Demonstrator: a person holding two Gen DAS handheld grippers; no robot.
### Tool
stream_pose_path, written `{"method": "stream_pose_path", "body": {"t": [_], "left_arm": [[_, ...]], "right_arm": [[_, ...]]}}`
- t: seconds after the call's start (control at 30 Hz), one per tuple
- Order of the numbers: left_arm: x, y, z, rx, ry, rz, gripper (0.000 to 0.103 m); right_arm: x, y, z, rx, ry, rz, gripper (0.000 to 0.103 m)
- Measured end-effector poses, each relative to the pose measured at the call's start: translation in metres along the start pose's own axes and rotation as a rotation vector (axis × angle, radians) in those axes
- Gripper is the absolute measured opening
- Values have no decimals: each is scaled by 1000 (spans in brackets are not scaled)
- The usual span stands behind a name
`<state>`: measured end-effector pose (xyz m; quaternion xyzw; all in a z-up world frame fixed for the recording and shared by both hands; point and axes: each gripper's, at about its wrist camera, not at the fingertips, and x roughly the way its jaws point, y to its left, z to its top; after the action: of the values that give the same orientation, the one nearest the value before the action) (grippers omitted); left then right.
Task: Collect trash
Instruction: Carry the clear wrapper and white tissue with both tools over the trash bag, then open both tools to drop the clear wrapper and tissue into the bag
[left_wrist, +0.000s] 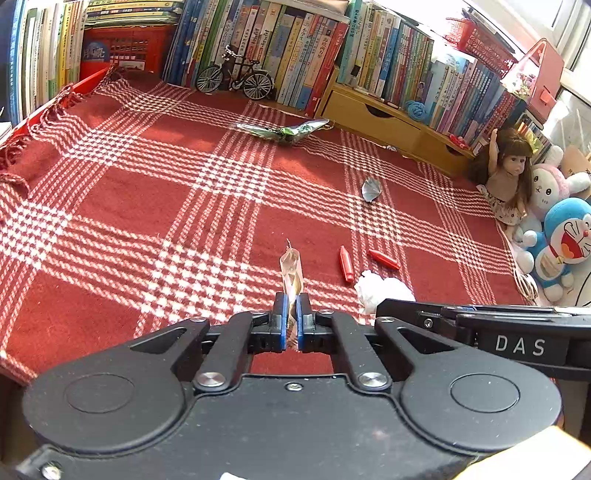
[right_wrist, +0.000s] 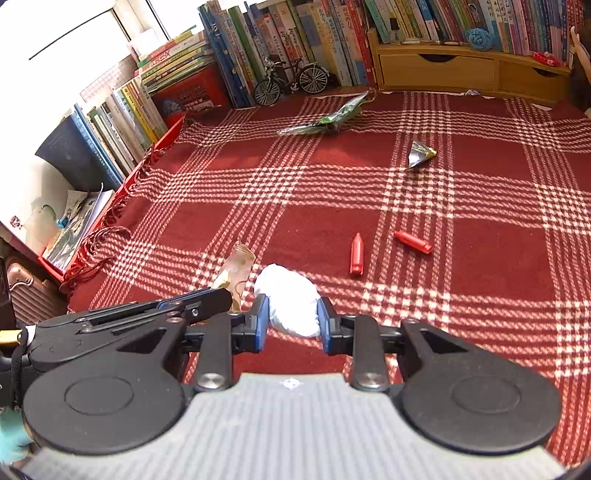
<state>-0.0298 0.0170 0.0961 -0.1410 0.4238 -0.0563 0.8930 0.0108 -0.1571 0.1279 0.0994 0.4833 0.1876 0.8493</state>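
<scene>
"DAS" on right gripper (left_wrist: 373, 310)

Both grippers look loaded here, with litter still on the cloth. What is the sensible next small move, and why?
Probably carry both loads off to a bin, which neither view shows. The left gripper is shut on a clear wrapper, the right gripper on a crumpled white tissue. Neither can take the green wrapper, silver wrapper or two red pieces until emptied.

right gripper (right_wrist: 292, 314) clamped on white crumpled tissue (right_wrist: 290, 295); left gripper (right_wrist: 221, 295) just left of it pinching clear wrapper (right_wrist: 240, 264); two red caps (right_wrist: 356, 254) ahead-right on plaid cloth (right_wrist: 480, 240).
</scene>
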Motion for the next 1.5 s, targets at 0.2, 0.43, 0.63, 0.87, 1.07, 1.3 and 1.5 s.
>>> {"method": "stream_pose_path", "body": {"t": [0.2, 0.43, 0.63, 0.87, 1.07, 1.3, 1.5], "left_arm": [[-26, 16, -21, -16, 20, 10, 5], [-51, 29, -53, -10, 62, 28, 5], [-66, 40, -88, -17, 144, 48, 5], [-52, 49, -137, -8, 299, 91, 5], [-16, 59, -174, -23, 372, 146, 5], [62, 90, -247, -118, 540, 249, 5], [72, 92, -267, -90, 608, 255, 7]], "right_arm": [[-8, 22, -32, 8, 49, 10, 33], [-8, 42, -67, 25, 116, 30, 33], [-5, 55, -95, 13, 183, 36, 33], [8, 53, -134, 30, 279, 16, 34], [42, 32, -174, 98, 351, -43, 34], [95, 7, -231, 171, 406, -65, 34], [107, 2, -257, 194, 446, -89, 34]]}}
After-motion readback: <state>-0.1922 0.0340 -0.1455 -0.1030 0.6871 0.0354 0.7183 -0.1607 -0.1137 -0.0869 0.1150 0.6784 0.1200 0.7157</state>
